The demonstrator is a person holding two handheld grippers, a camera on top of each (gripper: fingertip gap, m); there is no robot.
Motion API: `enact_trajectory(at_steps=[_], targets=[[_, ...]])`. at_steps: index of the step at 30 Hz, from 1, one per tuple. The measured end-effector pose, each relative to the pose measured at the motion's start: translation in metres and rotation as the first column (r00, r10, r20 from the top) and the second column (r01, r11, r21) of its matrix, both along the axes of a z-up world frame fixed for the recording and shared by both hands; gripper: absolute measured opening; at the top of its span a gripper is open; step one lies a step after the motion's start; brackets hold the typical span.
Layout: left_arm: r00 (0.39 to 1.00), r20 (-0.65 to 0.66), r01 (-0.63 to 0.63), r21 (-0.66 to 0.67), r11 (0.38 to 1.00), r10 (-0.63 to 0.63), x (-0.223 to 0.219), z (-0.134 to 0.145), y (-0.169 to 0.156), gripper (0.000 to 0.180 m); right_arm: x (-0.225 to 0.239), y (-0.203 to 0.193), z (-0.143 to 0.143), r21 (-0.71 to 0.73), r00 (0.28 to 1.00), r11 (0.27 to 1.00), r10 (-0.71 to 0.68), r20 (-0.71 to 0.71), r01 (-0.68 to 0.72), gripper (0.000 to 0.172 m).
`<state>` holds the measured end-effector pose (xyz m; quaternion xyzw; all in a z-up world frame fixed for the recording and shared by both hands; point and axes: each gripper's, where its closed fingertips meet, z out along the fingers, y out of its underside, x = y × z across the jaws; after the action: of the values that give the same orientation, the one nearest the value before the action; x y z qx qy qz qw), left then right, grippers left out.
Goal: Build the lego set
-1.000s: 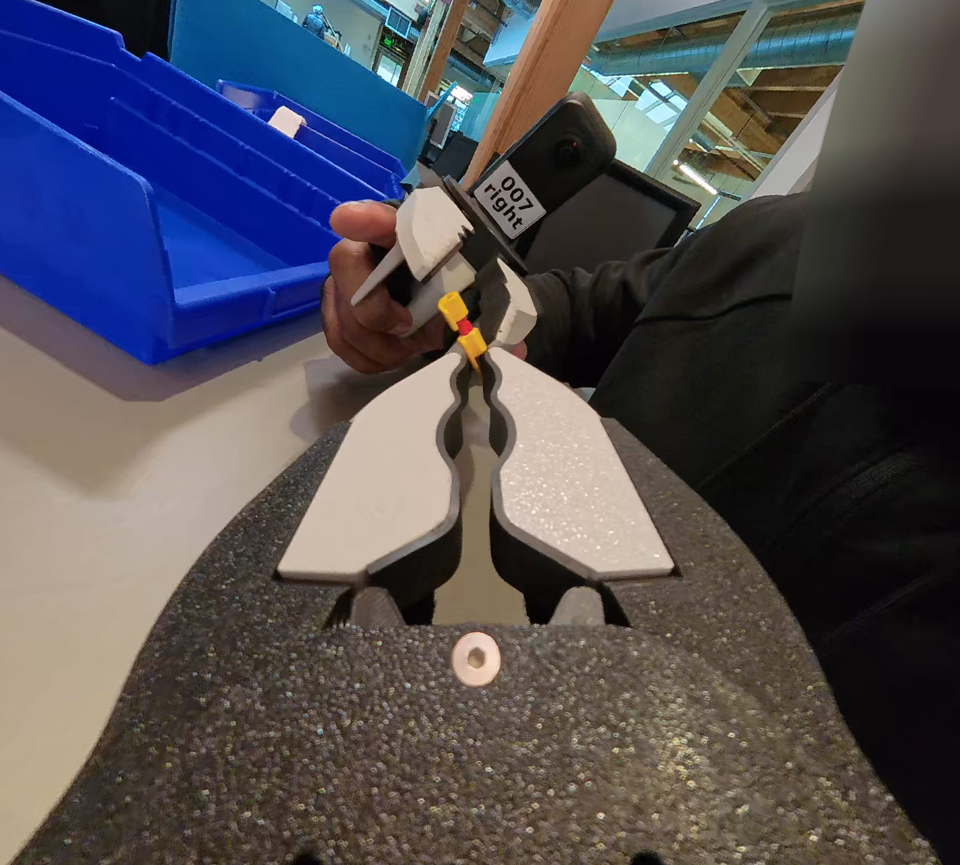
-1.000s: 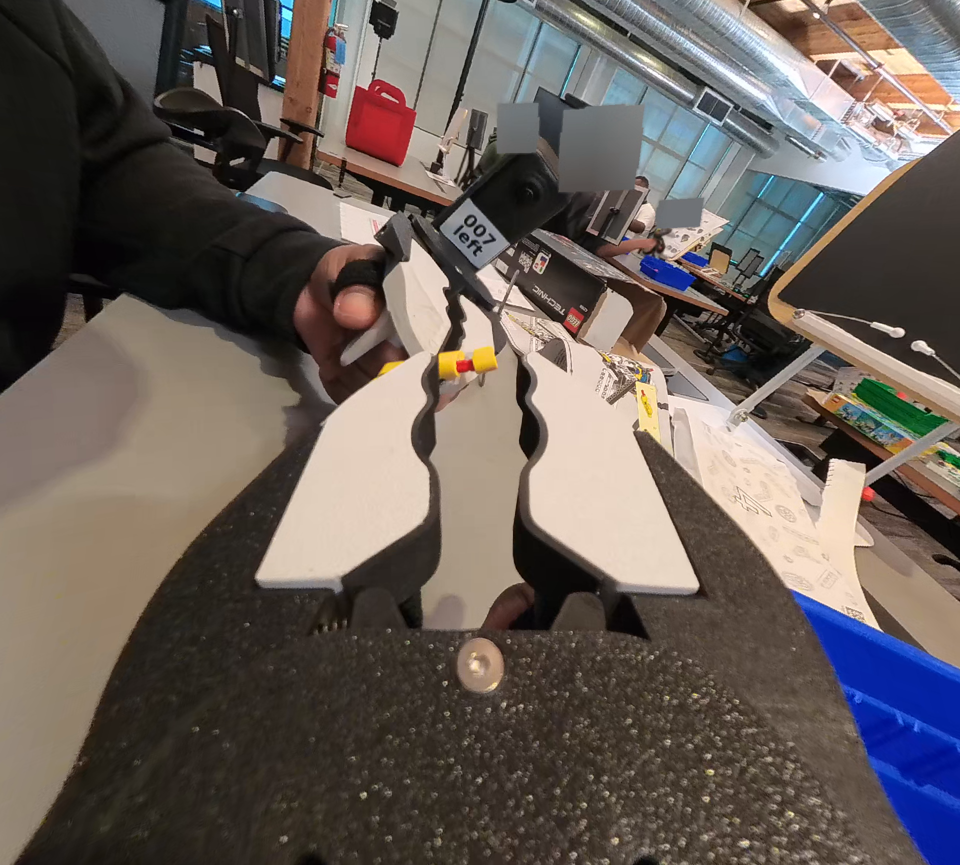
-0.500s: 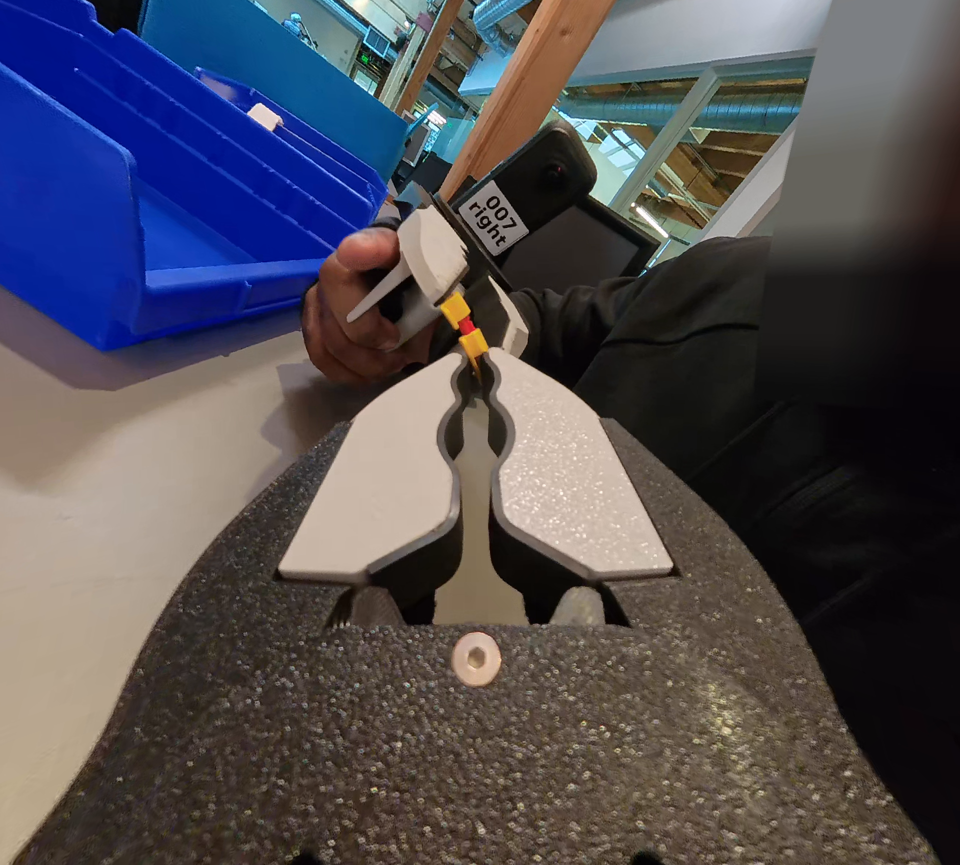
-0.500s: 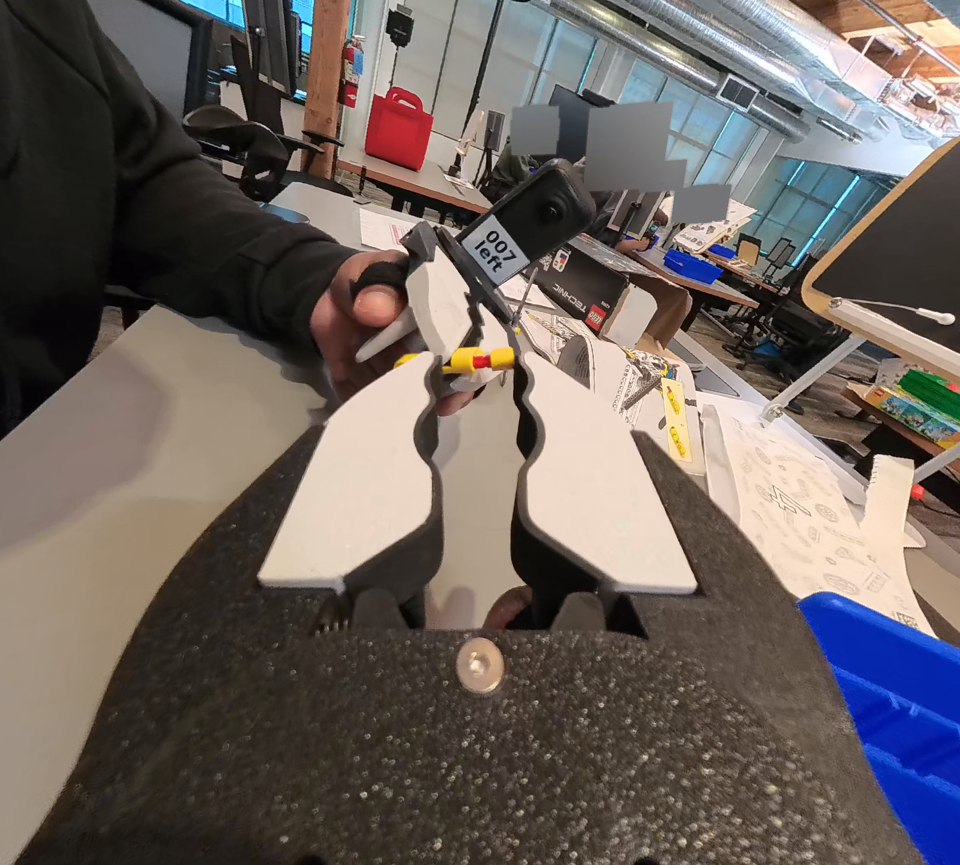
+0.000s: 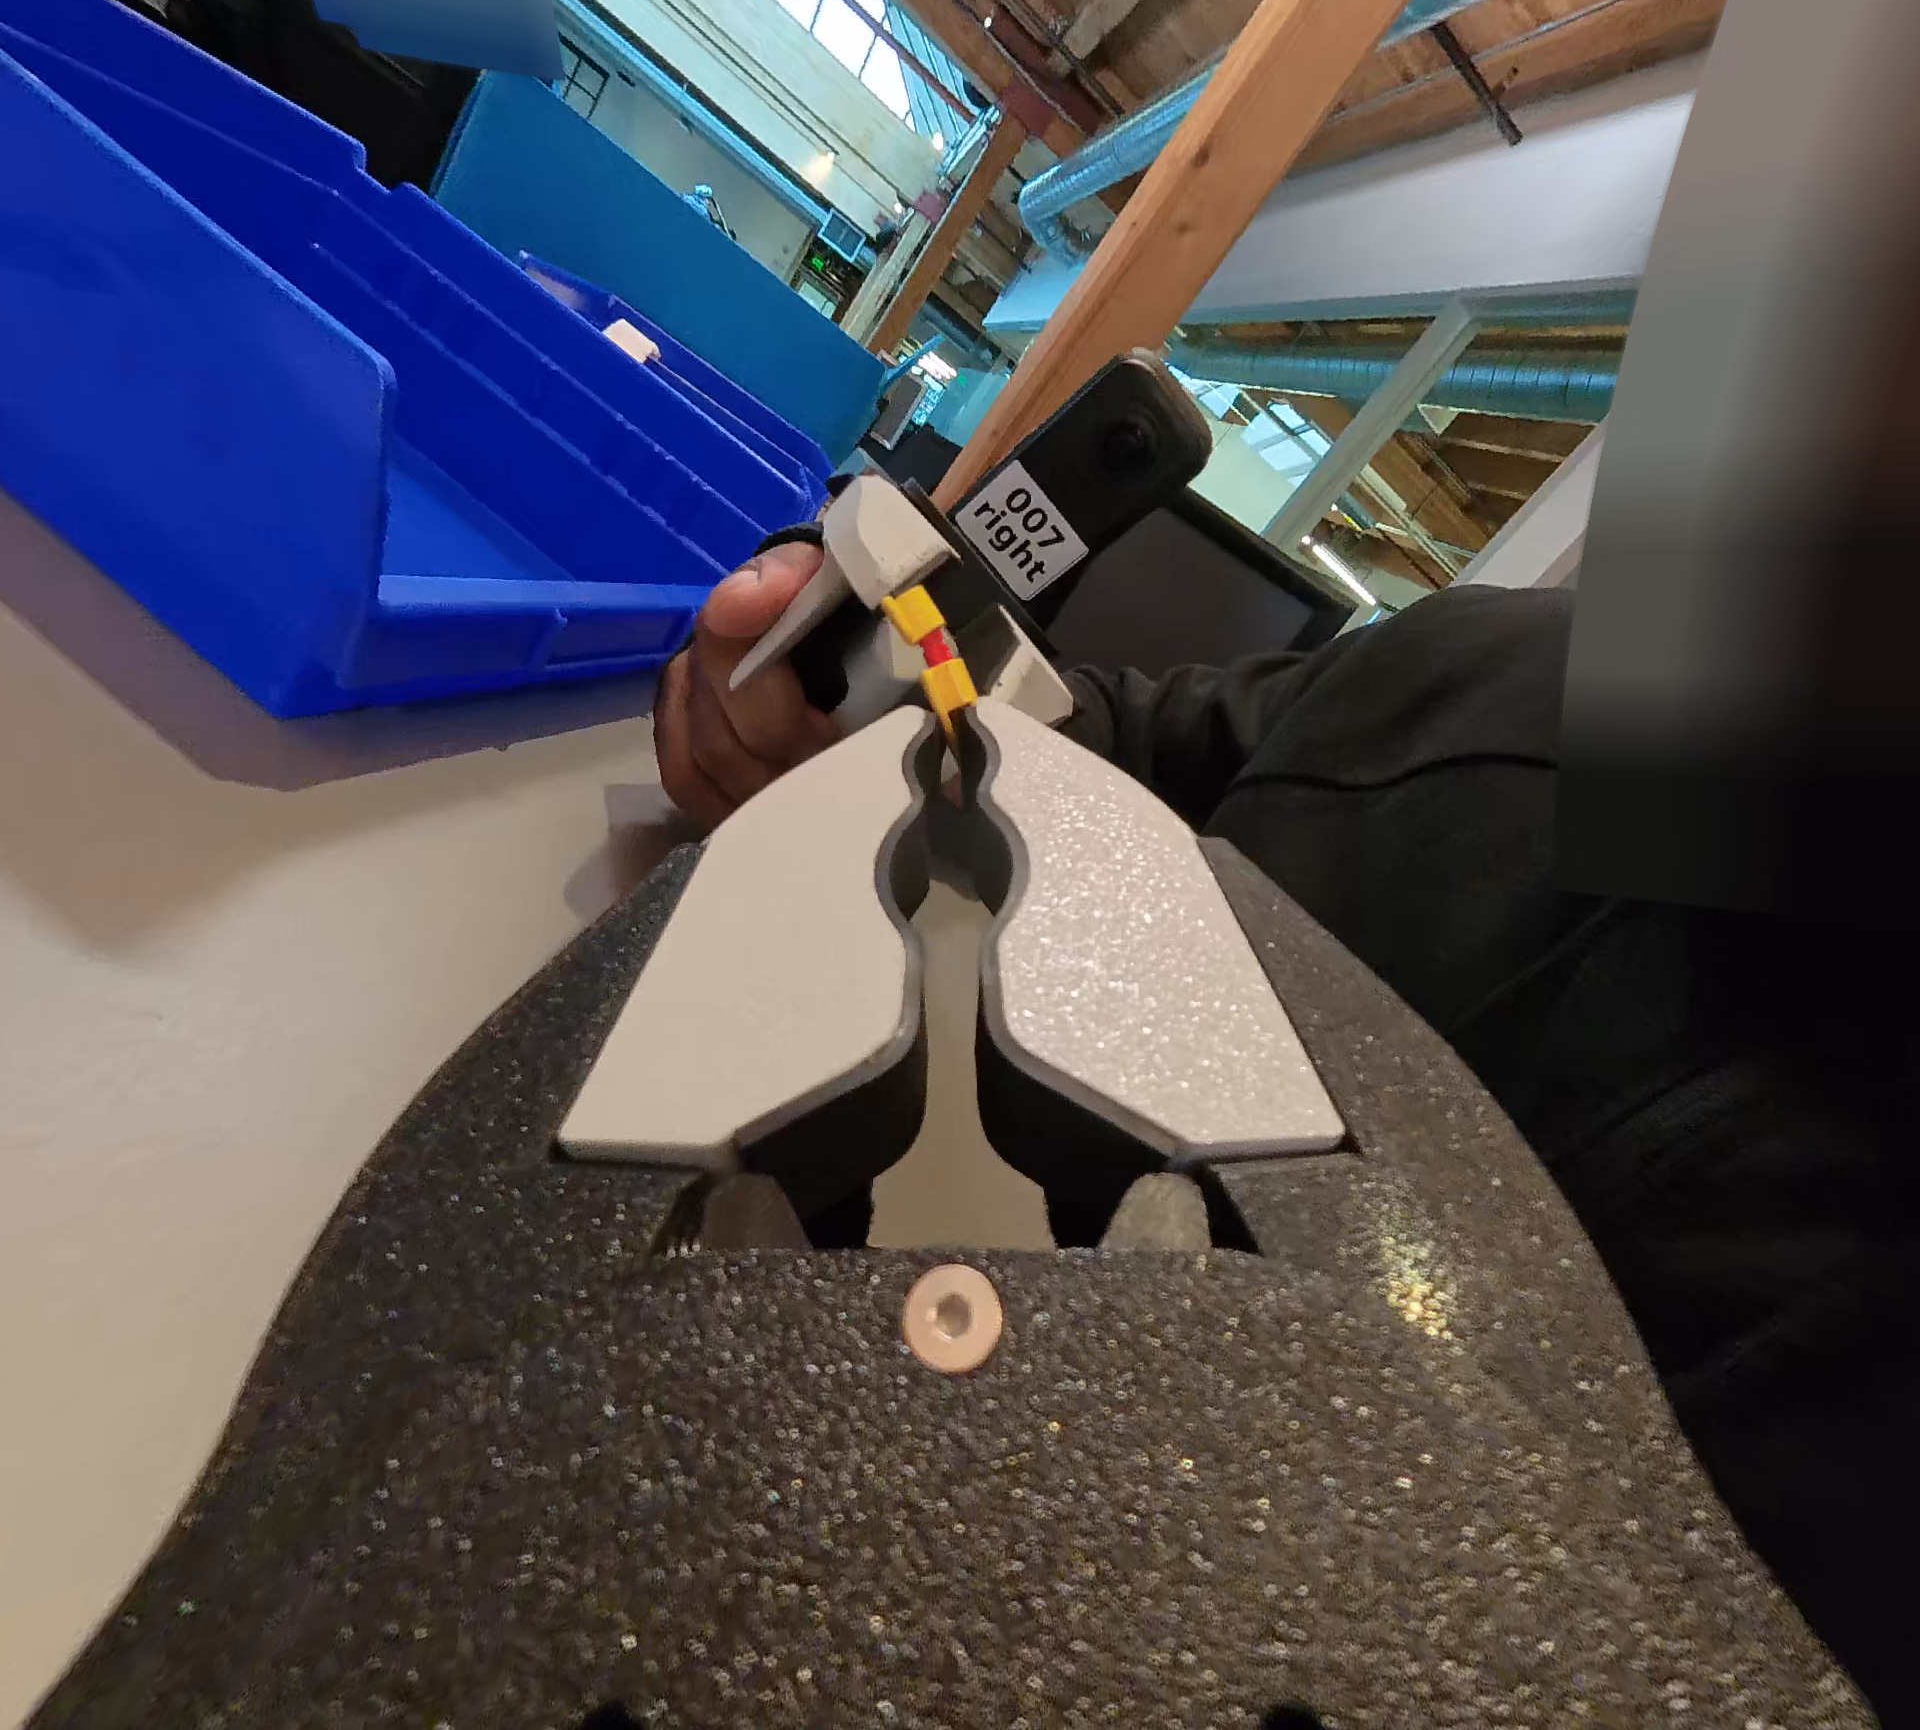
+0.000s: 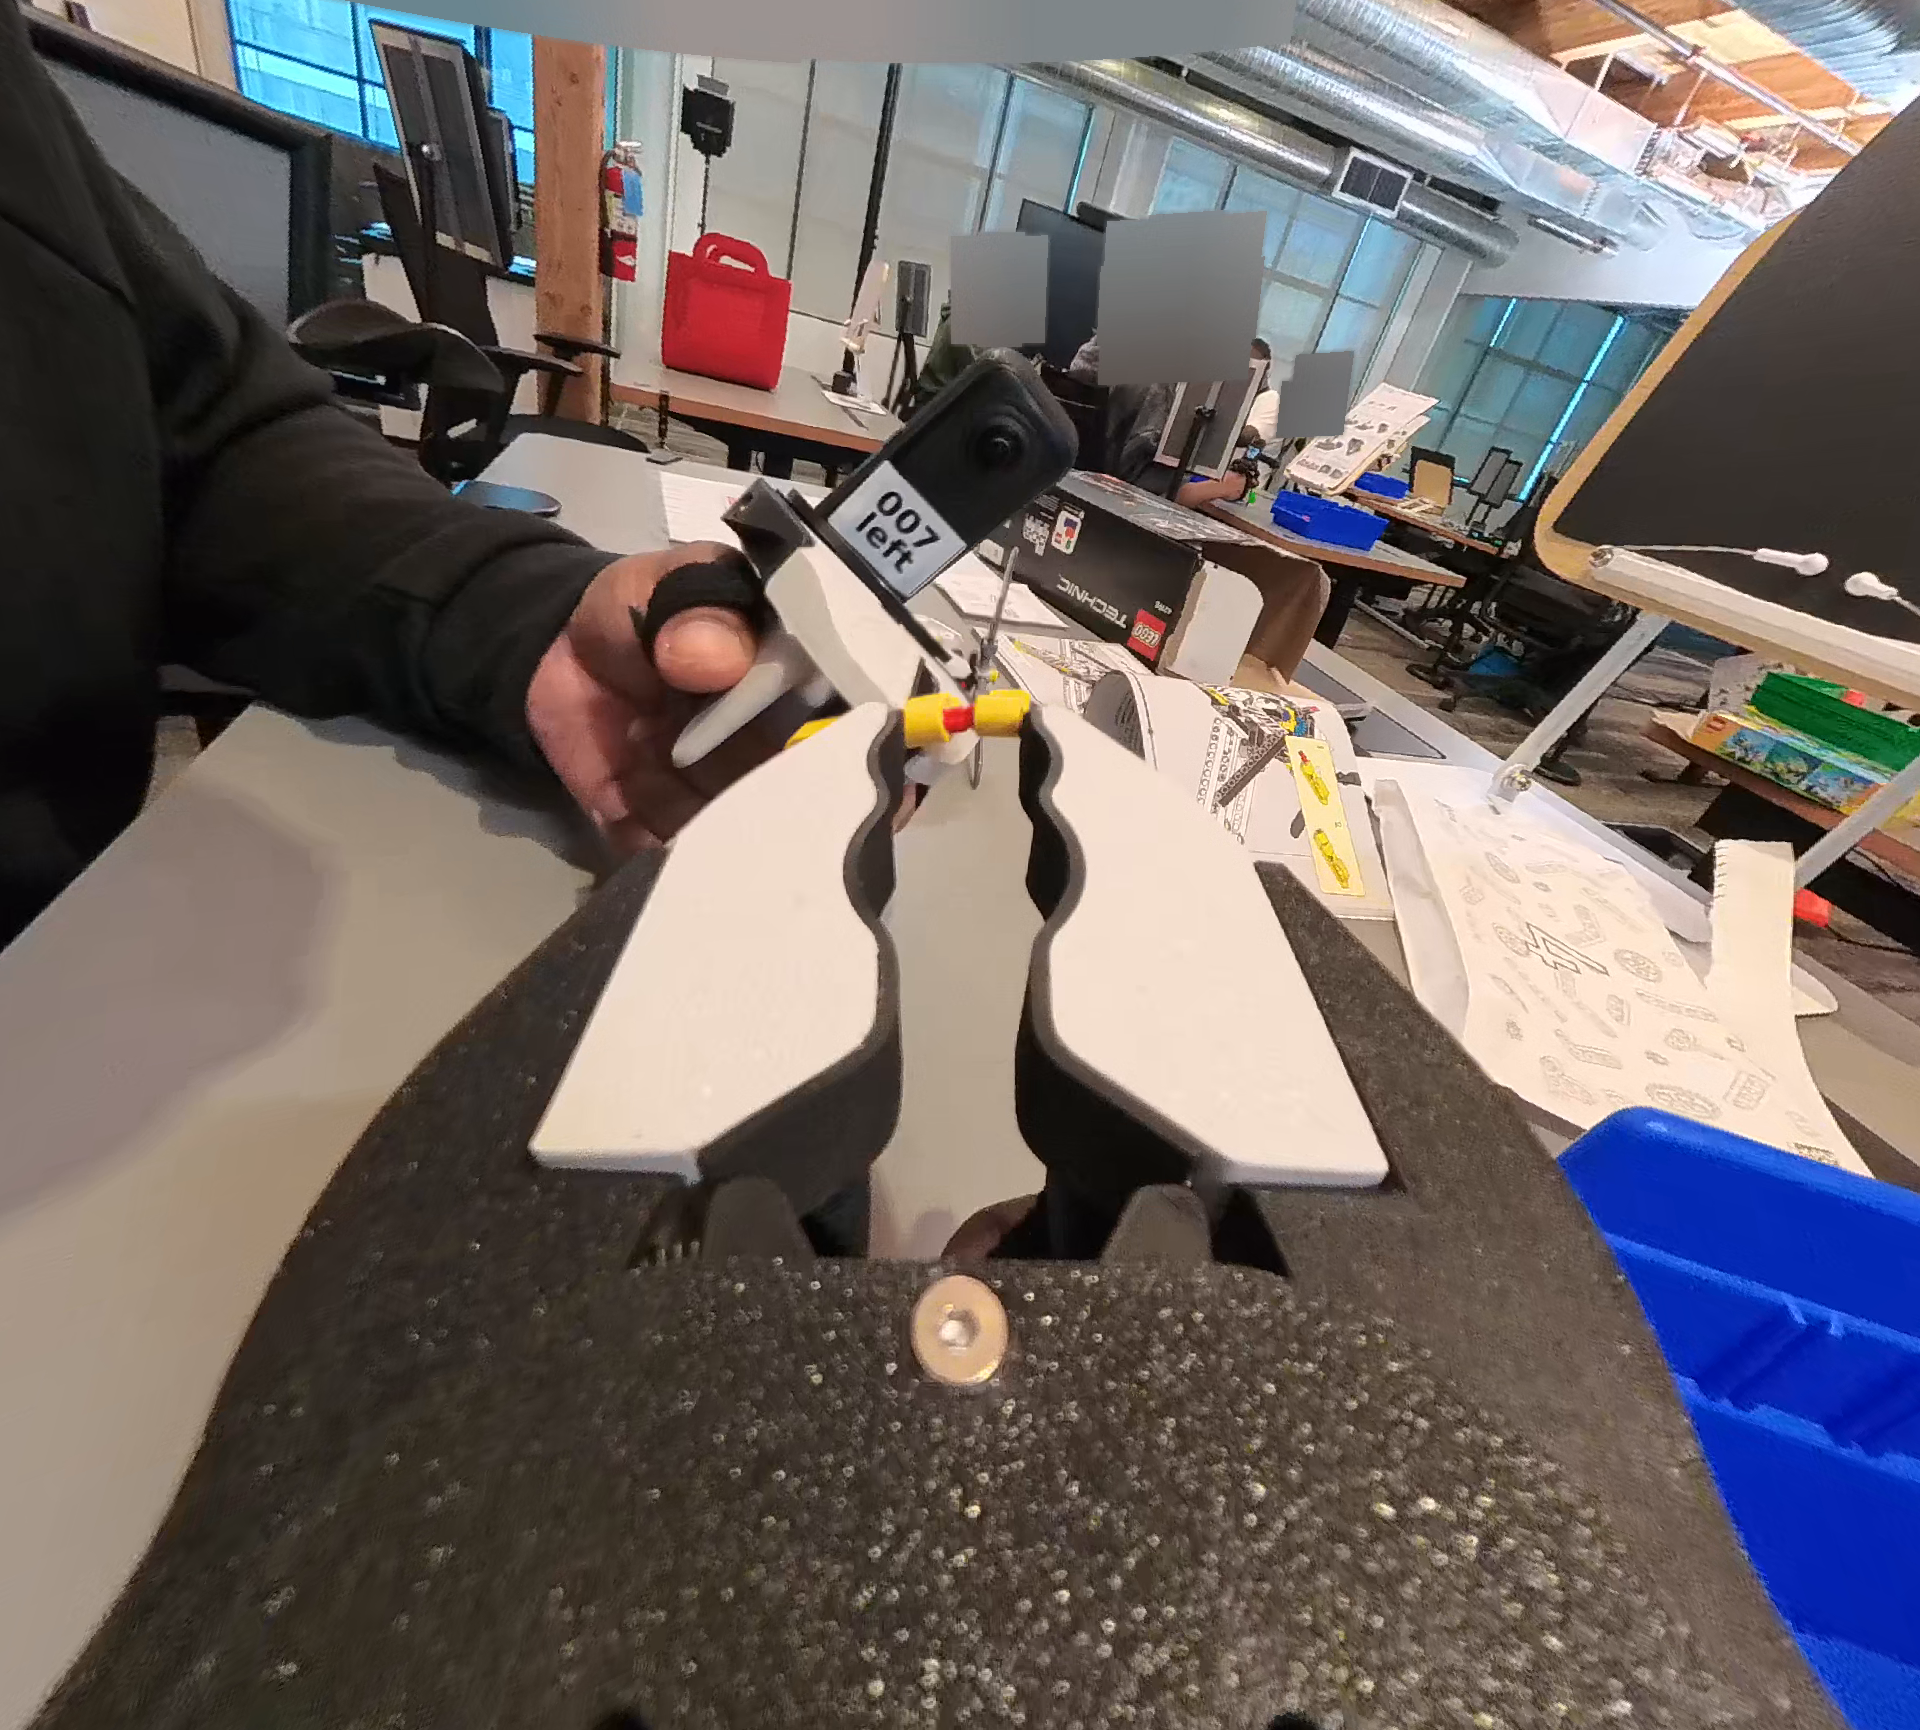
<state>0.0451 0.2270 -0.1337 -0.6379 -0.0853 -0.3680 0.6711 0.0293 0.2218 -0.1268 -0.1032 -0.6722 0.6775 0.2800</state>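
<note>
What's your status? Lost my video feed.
Left gripper shut on thin yellow stem of small yellow-and-red plastic toy assembly. Right gripper pinching that assembly end to end. Blue plastic bin alongside on grey table, clear of both.

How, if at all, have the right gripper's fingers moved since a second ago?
Yes. Against the fixed black mount, the right gripper has drawn its fingers inward; their tips now reach both ends of the yellow-and-red piece.

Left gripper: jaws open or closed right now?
Closed. The left gripper has its fingertips pinched on a thin yellow tab of the yellow-and-red toy piece, leaving almost no gap.
</note>
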Motion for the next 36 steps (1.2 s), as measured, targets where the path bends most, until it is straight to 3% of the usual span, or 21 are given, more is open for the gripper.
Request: enact_trajectory(at_steps=[6, 15, 31, 36], targets=[[1.0, -0.006, 0.021, -0.046, 0.999, -0.022, 0.003, -0.005, 0.0, 0.002, 0.002, -0.001, -0.004, 0.031, 1.0, 0.999, 0.024, 0.018, -0.025, 0.021], [0.991, 0.113, 0.091, -0.114, 0.989, -0.078, 0.006, -0.013, -0.001, 0.002, 0.004, -0.001, -0.011, 0.132, 0.999, 0.991, 0.028, -0.022, -0.025, 0.021], [0.98, 0.197, 0.053, -0.115, 0.992, -0.03, 0.0, -0.016, 0.003, 0.001, 0.001, 0.001, -0.016, 0.199, 0.997, 0.98, -0.01, -0.082, 0.027, 0.015], [0.985, 0.171, 0.043, -0.118, 0.992, -0.022, -0.001, -0.016, 0.003, 0.001, 0.001, 0.001, -0.016, 0.197, 0.997, 0.98, -0.02, -0.075, 0.035, 0.015]])
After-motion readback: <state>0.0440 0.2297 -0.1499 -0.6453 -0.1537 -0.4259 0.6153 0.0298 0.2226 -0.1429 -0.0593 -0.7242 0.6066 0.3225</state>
